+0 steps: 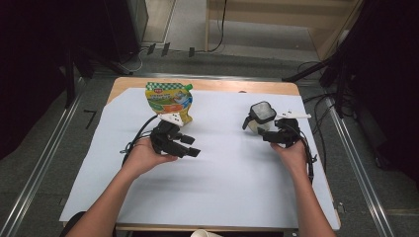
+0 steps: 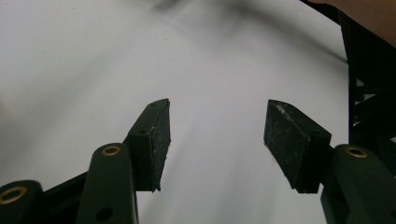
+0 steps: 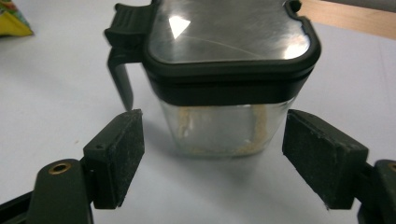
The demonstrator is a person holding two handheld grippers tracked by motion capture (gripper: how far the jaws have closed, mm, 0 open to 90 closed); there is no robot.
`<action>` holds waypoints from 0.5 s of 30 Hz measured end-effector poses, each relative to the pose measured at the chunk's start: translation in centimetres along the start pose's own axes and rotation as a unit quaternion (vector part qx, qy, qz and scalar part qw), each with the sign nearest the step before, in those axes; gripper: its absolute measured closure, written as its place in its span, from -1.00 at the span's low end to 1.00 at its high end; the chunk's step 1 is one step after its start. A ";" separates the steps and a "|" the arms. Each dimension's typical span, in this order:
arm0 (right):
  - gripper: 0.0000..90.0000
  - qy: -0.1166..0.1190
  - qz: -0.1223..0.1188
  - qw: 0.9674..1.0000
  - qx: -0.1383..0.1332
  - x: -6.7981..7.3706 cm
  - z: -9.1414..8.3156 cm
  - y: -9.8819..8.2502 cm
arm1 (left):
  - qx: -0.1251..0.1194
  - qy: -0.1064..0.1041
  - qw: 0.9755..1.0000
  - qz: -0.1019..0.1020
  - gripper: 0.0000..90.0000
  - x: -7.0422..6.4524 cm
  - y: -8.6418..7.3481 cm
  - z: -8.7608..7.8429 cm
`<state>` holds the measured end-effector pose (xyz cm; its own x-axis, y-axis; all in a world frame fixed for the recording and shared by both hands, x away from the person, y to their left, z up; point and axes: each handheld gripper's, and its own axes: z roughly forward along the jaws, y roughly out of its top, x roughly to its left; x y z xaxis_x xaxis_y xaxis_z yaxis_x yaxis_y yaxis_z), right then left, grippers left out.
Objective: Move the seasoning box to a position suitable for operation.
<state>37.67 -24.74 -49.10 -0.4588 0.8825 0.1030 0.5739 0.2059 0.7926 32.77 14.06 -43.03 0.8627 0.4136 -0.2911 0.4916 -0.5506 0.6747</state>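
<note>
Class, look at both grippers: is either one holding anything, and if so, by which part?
Nothing is held. The right gripper stands open just short of the clear square jar with a black lid; the left gripper is open over the white sheet.

The high view hangs above the person's side of the table point(image 1: 316, 197) and looks forward and down, far enough back to take in the whole white sheet point(image 1: 222, 177) and the floor beyond. The left gripper view sits low and close over that sheet point(image 2: 210, 70). The right gripper view looks nearly level (and from very near) at the clear container point(image 3: 224, 84), which the high view also catches point(image 1: 261, 116), standing on the sheet.
</note>
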 end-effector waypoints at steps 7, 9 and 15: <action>-0.60 0.003 0.005 1.000 -0.011 -0.6 1.3 0.3 | 0.010 0.001 1.000 0.001 -0.08 -0.1 -0.4 0.4; -0.63 0.000 -0.003 1.000 -0.014 -0.6 2.2 0.1 | 0.015 0.002 1.000 0.001 -0.08 -0.3 -0.6 0.5; -0.68 -0.002 0.003 0.999 -0.032 -0.5 3.4 0.2 | 0.012 -0.001 1.000 -0.003 -0.08 -0.4 -1.1 0.4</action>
<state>40.31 -23.70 -51.03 -0.4522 0.8856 0.1058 0.5318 0.1724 0.8291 31.92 14.17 -43.88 0.8598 0.4155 -0.2969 0.4997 -0.5646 0.6569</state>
